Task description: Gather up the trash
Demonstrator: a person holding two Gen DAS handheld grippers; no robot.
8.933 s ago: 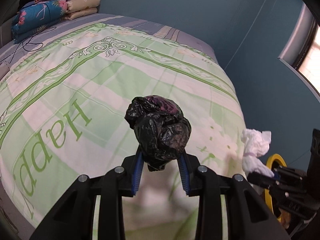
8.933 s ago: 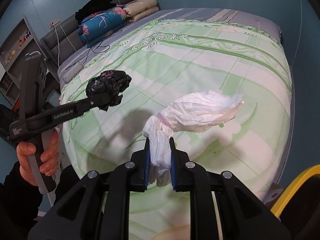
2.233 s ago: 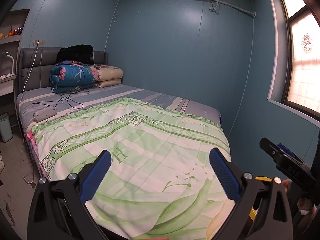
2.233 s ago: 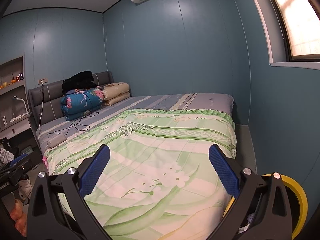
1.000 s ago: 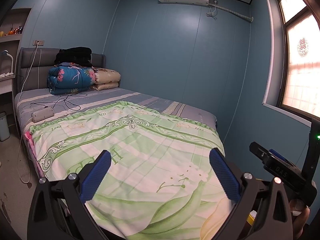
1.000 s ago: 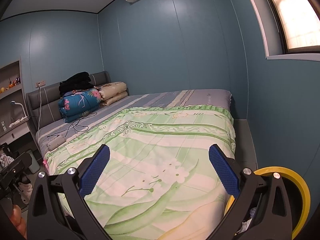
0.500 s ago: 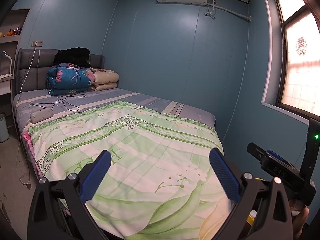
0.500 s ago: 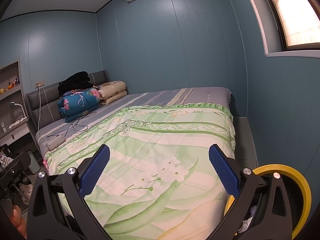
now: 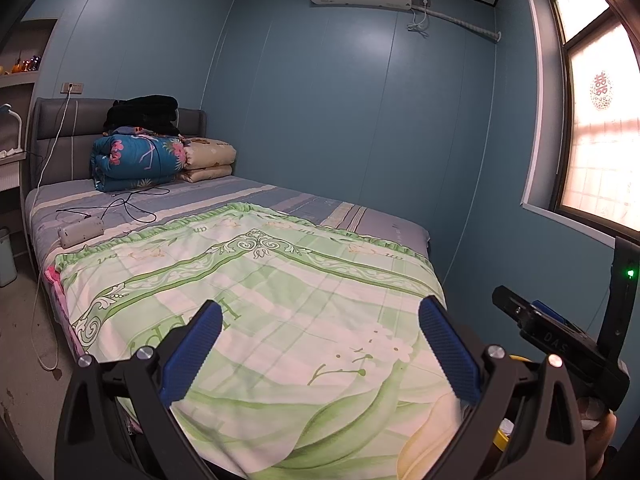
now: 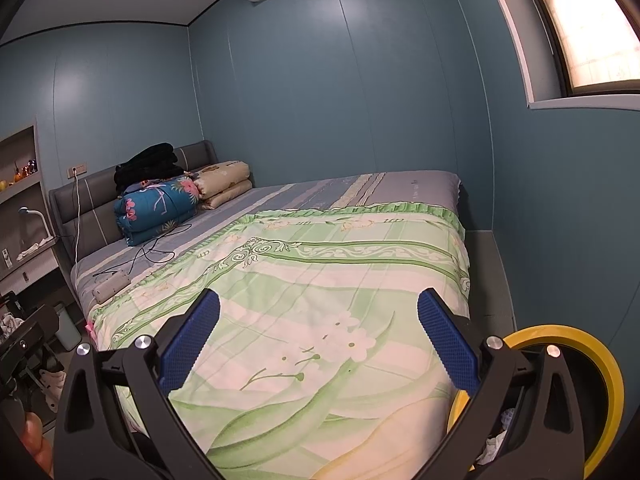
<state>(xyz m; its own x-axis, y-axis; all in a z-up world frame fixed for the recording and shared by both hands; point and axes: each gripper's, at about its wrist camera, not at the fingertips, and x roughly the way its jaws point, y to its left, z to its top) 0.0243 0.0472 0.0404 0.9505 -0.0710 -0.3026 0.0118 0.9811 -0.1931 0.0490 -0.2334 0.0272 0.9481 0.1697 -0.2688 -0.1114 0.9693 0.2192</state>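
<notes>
My left gripper [image 9: 318,342] is open and empty, held level above the foot of the bed [image 9: 260,280]. My right gripper [image 10: 318,338] is open and empty too, over the bed's near right corner. A yellow-rimmed trash bin [image 10: 592,364] stands on the floor at the bed's right corner; white trash [image 10: 496,446] shows inside it, partly hidden by my right finger. In the left wrist view only slivers of the bin [image 9: 502,438] show behind my right finger. The right gripper's body [image 9: 560,340] is at that view's right edge. No trash lies on the bed cover.
Folded quilts and pillows [image 9: 140,160] are stacked at the headboard. A power strip with cables [image 9: 80,234] lies on the bed's left side. Blue walls close the far and right sides, with a narrow floor strip [image 10: 486,272] along the right. A small bin [image 9: 6,256] stands at far left.
Since 8.9 s ago the black bag and the white wad have left both grippers, which now stand wide open. Over the last second both views have barely shifted.
</notes>
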